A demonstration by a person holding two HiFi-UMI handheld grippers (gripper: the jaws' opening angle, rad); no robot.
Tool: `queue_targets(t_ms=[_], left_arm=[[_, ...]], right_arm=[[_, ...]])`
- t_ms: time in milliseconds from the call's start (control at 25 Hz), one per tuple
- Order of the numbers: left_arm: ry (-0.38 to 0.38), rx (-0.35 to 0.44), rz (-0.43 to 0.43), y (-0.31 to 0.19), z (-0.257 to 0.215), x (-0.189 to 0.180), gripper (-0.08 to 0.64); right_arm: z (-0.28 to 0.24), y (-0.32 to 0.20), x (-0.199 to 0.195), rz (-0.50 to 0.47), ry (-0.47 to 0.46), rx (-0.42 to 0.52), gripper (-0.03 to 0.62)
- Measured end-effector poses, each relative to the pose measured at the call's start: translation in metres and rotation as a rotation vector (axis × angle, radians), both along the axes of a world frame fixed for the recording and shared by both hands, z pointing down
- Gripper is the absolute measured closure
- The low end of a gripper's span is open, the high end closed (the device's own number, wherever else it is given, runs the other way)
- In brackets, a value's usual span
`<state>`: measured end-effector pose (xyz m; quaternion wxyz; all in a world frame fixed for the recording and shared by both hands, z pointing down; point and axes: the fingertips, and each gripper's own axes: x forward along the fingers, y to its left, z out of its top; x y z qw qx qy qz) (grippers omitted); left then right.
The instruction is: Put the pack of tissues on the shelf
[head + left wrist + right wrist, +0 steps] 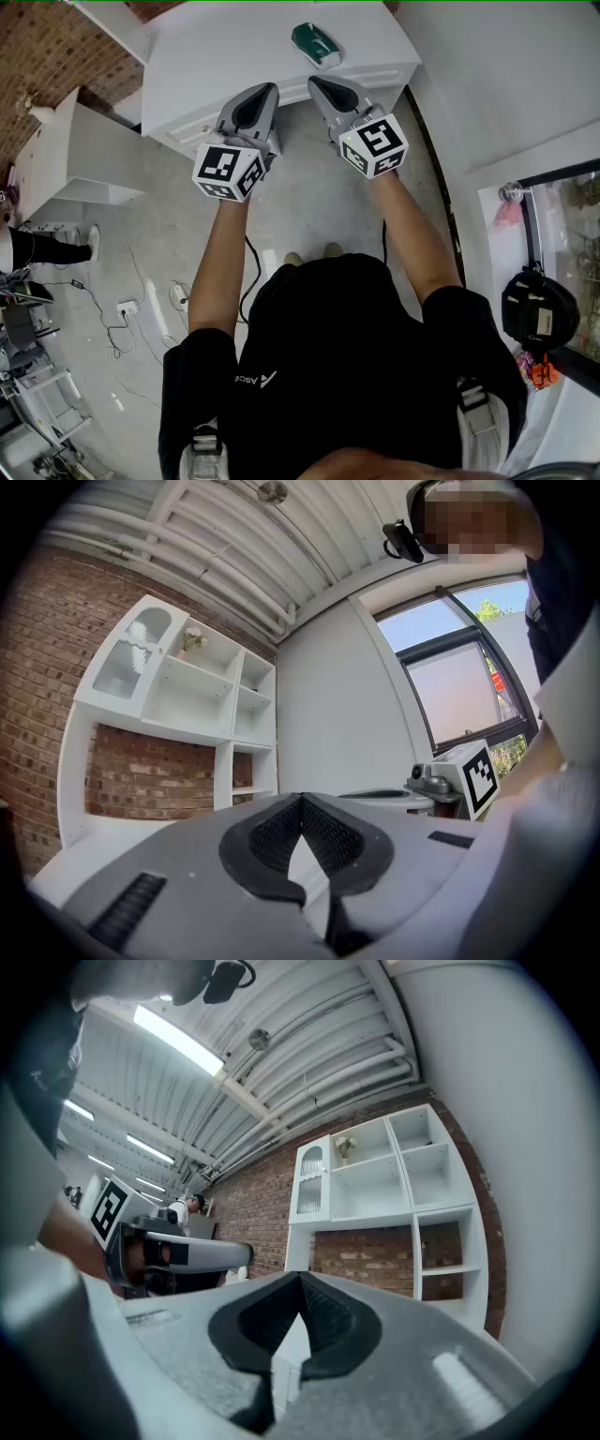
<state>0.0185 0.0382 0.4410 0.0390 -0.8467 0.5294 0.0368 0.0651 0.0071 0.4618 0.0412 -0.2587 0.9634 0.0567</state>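
Note:
The pack of tissues [319, 44], green and white, lies on the white counter [225, 56] ahead of me in the head view. My left gripper [266, 90] and right gripper [317, 84] hang side by side just before the counter's front edge, both short of the pack. Each is shut with nothing between its jaws. The left gripper view shows its jaws [300, 801] meeting, with the white shelf unit [178, 691] on the brick wall beyond. The right gripper view shows its shut jaws [300, 1281] and the same shelf unit [380, 1185]. The pack is hidden in both gripper views.
A lower white cabinet [80, 155] stands to the left of the counter. Cables and a power strip [127, 307] lie on the floor. A person's legs [52, 248] show at the left edge. A window [459, 682] and white wall [506, 66] close the right side.

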Motion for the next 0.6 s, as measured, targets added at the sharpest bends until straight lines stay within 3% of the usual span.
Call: queue_targets(t_ms=[200,440,600], left_arm=[[0.006,0.004,-0.025,-0.015,0.003,0.007,0.563],[0.002,0.01,-0.065,-0.033,0.006,0.011,0.563],[0.007,0.011,-0.077,-0.049,0.011,0.007,0.563]], right_arm=[[0.006,-0.013,0.011,-0.006,0.008,0.015,0.591],[0.026,-0.047,0.029,0.065,0.045,-0.014,0.589],[0.047,-0.077,0.037,0.114,0.085,-0.053,0.521]])
